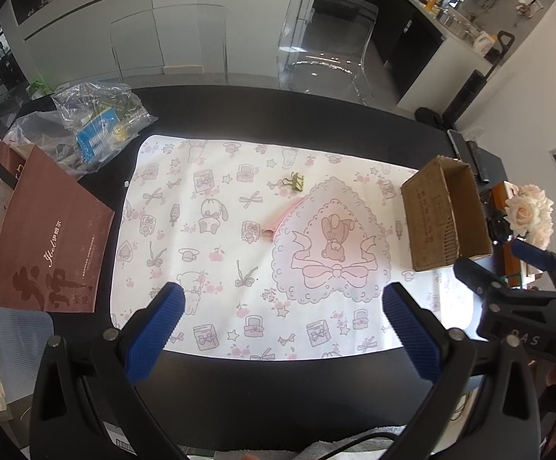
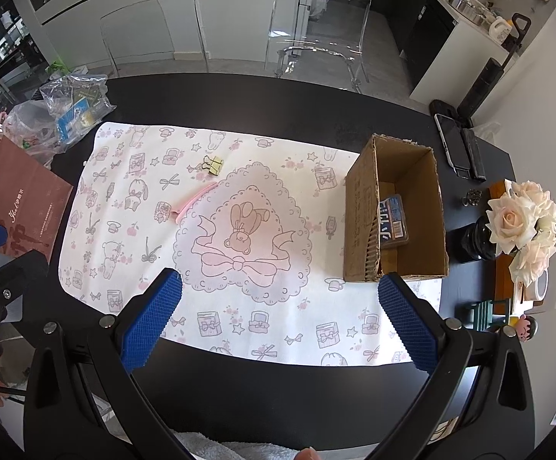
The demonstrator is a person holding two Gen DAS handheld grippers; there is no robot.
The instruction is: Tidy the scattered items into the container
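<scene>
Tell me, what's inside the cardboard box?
The cardboard box holds a blue packet on its floor. The near wall hides the floor's front part.

Cardboard box [image 2: 395,207] open-topped at right end of patterned cloth [image 2: 278,329]; tall walls block side entry, blue packet [image 2: 393,217] fills part of floor. Binder clip [image 2: 213,163] and pink hair clip [image 2: 193,202] near each other, reachable from above. Rose bouquet [image 2: 523,222] crowds box's right flank. Brown paper bag [image 1: 48,237] and plastic bags [image 1: 97,122] border cloth's left edge.
</scene>
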